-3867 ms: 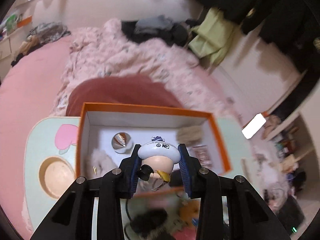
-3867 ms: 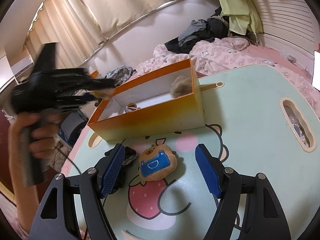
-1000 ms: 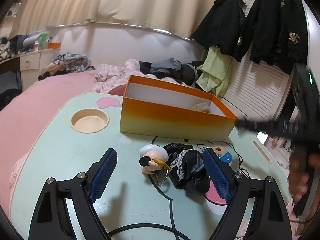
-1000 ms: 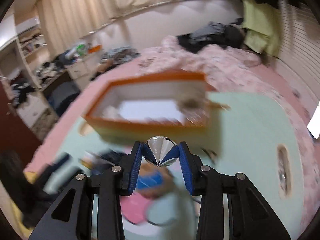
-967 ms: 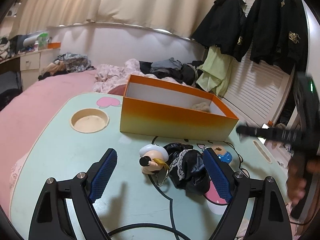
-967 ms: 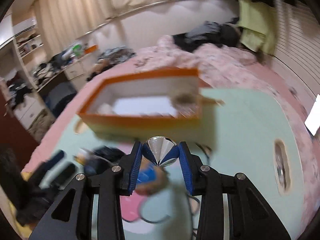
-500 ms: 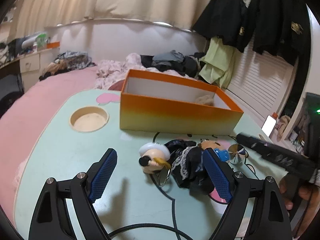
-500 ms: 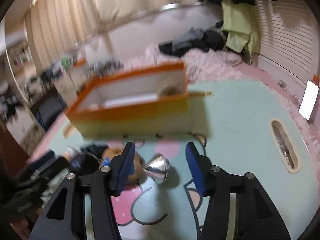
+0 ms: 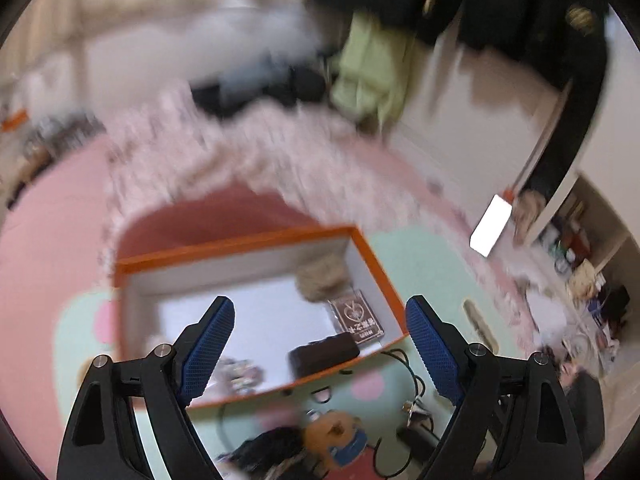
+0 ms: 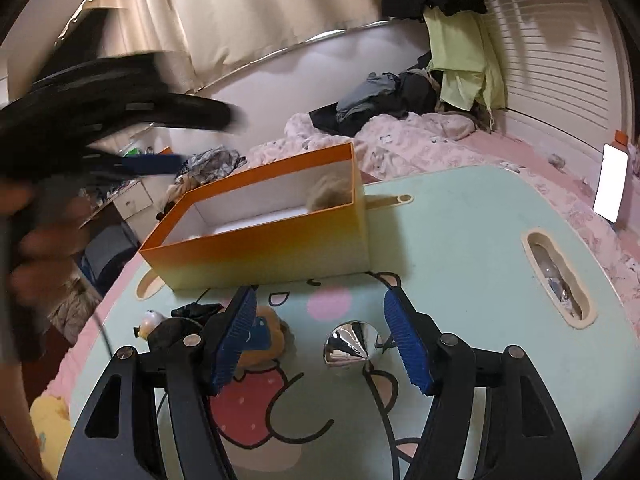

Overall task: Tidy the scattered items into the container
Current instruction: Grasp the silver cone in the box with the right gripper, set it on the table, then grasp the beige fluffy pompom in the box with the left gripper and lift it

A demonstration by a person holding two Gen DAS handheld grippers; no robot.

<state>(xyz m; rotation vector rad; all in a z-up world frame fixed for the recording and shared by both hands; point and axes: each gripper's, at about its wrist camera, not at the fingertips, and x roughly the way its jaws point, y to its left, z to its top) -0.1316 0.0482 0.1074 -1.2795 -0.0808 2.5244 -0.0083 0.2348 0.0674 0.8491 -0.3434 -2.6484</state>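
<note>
The orange box lies below my left gripper, whose jaws are closing with nothing between them. Inside the box are a tan fluffy ball, a card pack and a dark case. In the right wrist view a silver cone rests on the mint table, between the opening jaws of my right gripper, untouched. A bear plush, black cloth and a white-capped doll lie left of it, in front of the orange box.
The left gripper's blurred fingers and the hand holding it hover at the upper left of the right wrist view. The table has a slot on its right side. A black cable runs along the table by the box.
My left gripper rose from the table items and now hangs tilted down over the box. My right gripper let the silver cone down onto the table and widened its jaws.
</note>
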